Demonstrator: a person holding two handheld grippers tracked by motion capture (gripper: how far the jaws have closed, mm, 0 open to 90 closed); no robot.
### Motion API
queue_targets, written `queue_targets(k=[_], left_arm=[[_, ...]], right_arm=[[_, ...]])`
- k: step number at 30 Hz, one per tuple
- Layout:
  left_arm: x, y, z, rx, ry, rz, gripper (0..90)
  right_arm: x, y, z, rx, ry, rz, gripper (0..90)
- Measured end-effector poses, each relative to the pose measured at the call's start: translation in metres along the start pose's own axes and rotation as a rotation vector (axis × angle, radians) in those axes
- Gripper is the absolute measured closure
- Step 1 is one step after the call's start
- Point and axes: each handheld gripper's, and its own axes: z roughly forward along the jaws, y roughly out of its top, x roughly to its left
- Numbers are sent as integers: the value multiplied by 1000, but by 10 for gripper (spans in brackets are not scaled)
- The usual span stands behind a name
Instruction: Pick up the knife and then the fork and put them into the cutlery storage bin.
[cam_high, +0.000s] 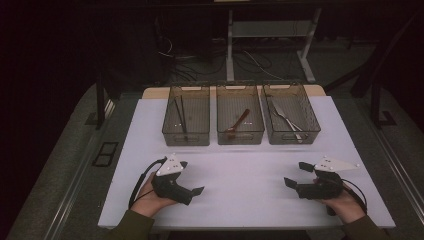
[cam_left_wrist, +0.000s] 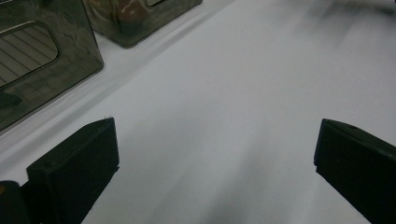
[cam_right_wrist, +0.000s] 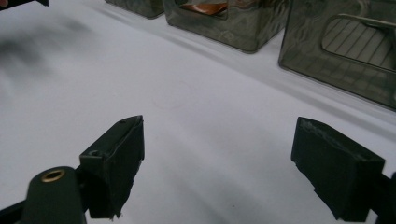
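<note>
High view, right gripper (cam_high: 296, 175) level, long axis pointing left, jaws apart

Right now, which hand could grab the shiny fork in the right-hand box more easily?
Probably the right one. The right tool is open and empty, almost straight in front of the box holding the shiny fork. The left tool, also open, would have to cross the table.

Dim overall; surroundings near black, corners darkened in high view. White tabletop (cam_high: 250, 150) the brightest area, evenly lit from above. Soft grey shadows beneath and ahead of each claw. Faint wavy glare on bin (cam_right_wrist: 224, 23) walls beyond right claw (cam_right_wrist: 217, 168). Close-up jaws soft-focused; mild grain.
</note>
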Motion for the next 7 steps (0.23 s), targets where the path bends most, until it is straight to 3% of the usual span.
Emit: queue_targets(k=[7], left_arm=[[0,0,0,-2,2,0,0]], right_arm=[[1,0,0,-1,1,-6,174]])
